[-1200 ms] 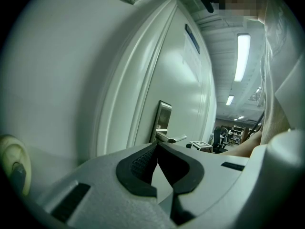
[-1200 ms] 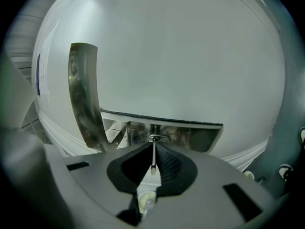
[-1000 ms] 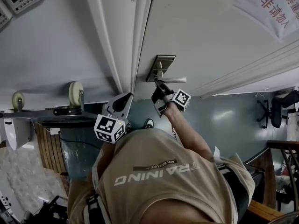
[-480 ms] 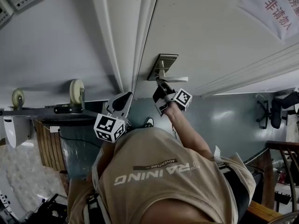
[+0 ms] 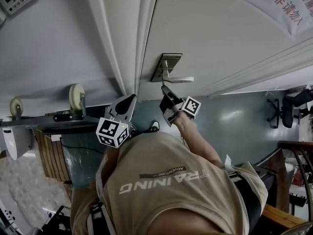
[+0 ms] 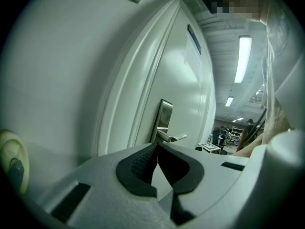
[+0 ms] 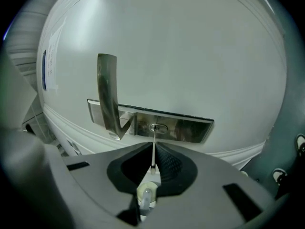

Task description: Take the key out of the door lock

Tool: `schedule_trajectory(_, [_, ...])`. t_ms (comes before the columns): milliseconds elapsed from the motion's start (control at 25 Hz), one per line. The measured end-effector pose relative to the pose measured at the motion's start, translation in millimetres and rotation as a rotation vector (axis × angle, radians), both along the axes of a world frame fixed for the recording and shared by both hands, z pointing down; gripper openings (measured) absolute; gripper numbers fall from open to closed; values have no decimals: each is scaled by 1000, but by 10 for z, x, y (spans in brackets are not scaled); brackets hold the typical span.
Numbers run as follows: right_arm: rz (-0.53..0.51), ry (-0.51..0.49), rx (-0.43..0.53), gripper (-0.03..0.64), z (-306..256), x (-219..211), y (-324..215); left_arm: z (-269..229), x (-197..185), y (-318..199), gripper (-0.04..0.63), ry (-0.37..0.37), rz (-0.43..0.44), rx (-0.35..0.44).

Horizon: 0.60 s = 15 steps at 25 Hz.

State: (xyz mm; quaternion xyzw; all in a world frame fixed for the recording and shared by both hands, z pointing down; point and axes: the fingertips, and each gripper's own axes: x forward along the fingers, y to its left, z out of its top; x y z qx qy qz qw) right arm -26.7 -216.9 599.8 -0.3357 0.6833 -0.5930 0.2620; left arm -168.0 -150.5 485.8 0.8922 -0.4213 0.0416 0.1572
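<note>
- Right tool [image 7: 154,143] seen clamped on key [image 7: 153,151]; thin blade pinched edge-on between pads.
- Key's long axis run straight ahead from tool to keyhole [image 7: 157,127] in lock plate [image 7: 190,129], square to door [image 7: 190,51].
- Blade tip seen at keyhole mouth; whether fully clear cannot be told.
- Handle [image 7: 107,92] set just beside keyhole.
- Pull judged needed straight back along blade, without twist.
- Left tool [image 6: 157,145] seen closed, empty, well apart from lock; right hand nearer.

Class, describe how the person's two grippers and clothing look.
Both the left gripper and right gripper have pale grey bodies with black ribbed pads. Each carries a white cube with black square markers. The person wears a tan shirt.
</note>
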Motion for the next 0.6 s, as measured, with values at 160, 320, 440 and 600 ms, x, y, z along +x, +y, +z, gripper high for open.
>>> schedule_trajectory(160, [-3, -9, 16, 28, -53, -8, 48, -15, 79, 7, 9, 1, 30, 7])
schedule_trajectory(320, [8, 5, 3, 28, -20, -27, 125, -19, 101, 29, 9, 1, 57, 7])
schedule_trajectory(440, [11, 41, 12, 28, -27, -35, 158, -10, 57, 47, 9, 4, 65, 4])
schedule_trajectory(600, [32, 56, 12, 28, -54, -63, 184, 12, -12, 59, 9, 21, 78, 1])
